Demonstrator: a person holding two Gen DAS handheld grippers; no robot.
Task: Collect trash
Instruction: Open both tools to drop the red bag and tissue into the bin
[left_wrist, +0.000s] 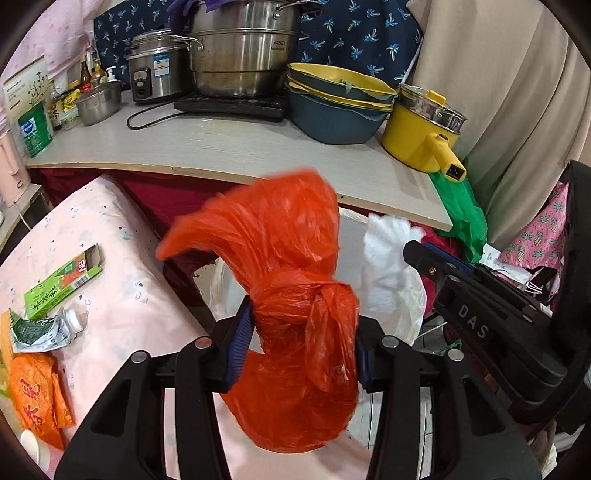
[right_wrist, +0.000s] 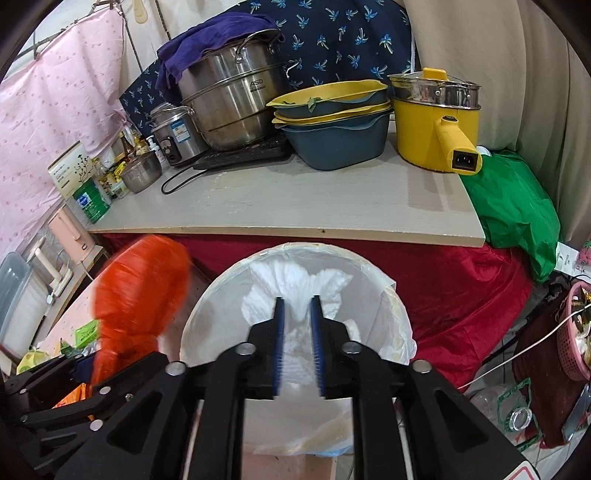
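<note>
While its blue pads press into both sides of the knotted orange plastic bag (left_wrist: 295, 332), the left gripper (left_wrist: 301, 347) holds that bag by its neck, the bag's tail flaring up and to the left, blurred. Just beyond the bag lies the white-lined trash bin (left_wrist: 402, 321), and at the right edge of the left wrist view the right gripper (left_wrist: 436, 266) reaches in beside a wad of white tissue (left_wrist: 388, 243).

Seen from the right wrist camera, the right gripper (right_wrist: 297, 343) has its jaws a little apart, with the white tissue (right_wrist: 295, 291) between the pads over the mouth of the bin (right_wrist: 207, 317); whether the pads press on it, I cannot tell.

On the pink-covered surface (left_wrist: 122, 266) to the left lie a green carton (left_wrist: 62, 284), a crumpled tube (left_wrist: 44, 328) and another orange bag (left_wrist: 35, 398). Behind, a pale counter (right_wrist: 295, 199) carries a steel steamer pot (right_wrist: 236, 107), stacked blue and yellow basins (right_wrist: 332, 125) and a yellow electric pot (right_wrist: 436, 125).
</note>
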